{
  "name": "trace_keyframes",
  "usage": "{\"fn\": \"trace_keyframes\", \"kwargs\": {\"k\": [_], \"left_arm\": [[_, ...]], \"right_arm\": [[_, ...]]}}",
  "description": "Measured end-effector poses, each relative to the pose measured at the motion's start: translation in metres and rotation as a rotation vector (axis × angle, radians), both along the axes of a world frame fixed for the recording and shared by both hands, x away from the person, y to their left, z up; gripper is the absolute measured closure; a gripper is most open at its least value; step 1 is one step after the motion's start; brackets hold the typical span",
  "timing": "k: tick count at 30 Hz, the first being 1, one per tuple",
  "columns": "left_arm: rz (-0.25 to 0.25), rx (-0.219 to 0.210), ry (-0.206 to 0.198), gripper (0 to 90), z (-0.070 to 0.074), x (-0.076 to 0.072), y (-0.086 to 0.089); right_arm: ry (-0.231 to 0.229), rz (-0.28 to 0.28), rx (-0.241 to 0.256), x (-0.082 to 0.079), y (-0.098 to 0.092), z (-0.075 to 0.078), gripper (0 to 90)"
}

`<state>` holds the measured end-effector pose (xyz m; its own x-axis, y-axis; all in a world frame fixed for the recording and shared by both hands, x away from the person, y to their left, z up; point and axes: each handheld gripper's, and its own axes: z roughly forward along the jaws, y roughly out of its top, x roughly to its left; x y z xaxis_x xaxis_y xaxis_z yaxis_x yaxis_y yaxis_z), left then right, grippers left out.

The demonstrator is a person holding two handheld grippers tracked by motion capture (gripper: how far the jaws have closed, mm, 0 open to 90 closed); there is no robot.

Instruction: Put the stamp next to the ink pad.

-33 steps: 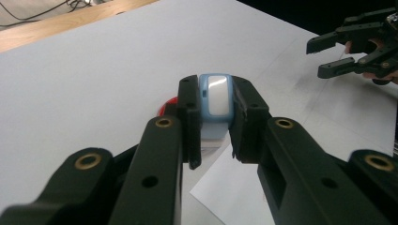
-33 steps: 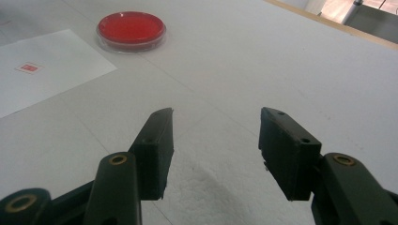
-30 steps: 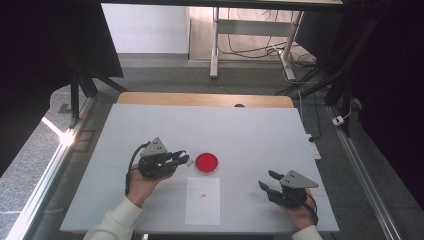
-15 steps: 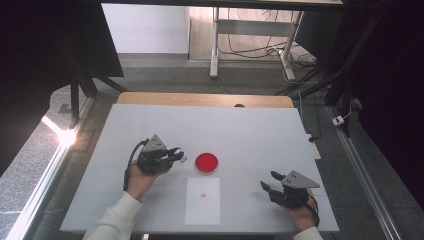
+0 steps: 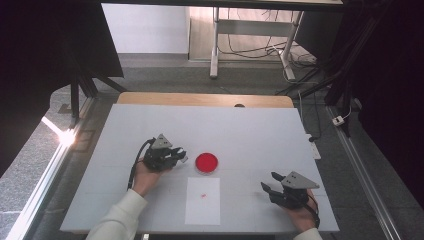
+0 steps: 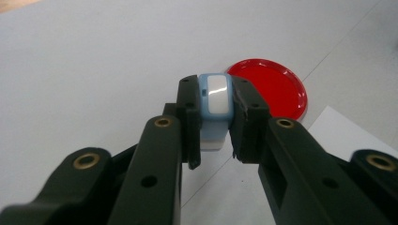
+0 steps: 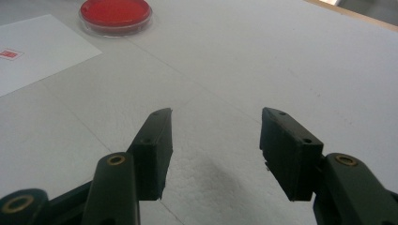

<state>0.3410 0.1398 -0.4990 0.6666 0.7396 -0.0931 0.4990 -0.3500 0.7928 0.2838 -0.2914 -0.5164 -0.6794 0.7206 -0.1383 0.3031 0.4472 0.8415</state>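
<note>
Small light-blue block (image 6: 214, 101) with a white panel on its top face, clamped between the jaws of the left gripper (image 6: 214, 117). Jaws press flat on its two sides; its lower end shows pale below the jaw tips. Cannot tell whether it touches the surface or is held just off it. In the high view the block is too small to make out at the tips of the left gripper (image 5: 176, 156).

Just past the block, to the right of it: a red dish (image 6: 272, 88), round and shallow, clear rim, red across its whole inside. Nothing else lies in it. In the high view the red dish (image 5: 206, 162) sits near the middle of the surface, just right of the left gripper's tips, apart from them.

Change from the earlier frames: the left gripper stood with its tips close up to the dish a second ago, drew back left half a second ago, and now sits at much the same spot as then. Dish unmoved.

Near side of the dish: a white sheet (image 5: 202, 200), flat, with a small red mark near its far part. Its corner shows at the right edge of the left gripper view.

Right gripper (image 5: 271, 186) rests at the near right of the white surface (image 5: 250, 130), well apart from dish and sheet, place unchanged. In its own view the right gripper (image 7: 216, 140) has jaws spread wide, nothing between them.
</note>
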Motion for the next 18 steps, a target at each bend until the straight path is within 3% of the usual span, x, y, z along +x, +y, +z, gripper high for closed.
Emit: {"fn": "trace_keyframes", "kwargs": {"k": [10, 18], "left_arm": [[0.001, 0.048, 0.024, 75.2, -0.009, 0.007, -0.006], [-0.008, 0.086, 0.021, 74.9, -0.014, 0.009, -0.015]], "right_arm": [[0.002, -0.001, -0.002, 0.001, 0.000, -0.001, 43.5], [0.006, -0.006, -0.005, 0.001, 0.001, -0.001, 43.4]]}}
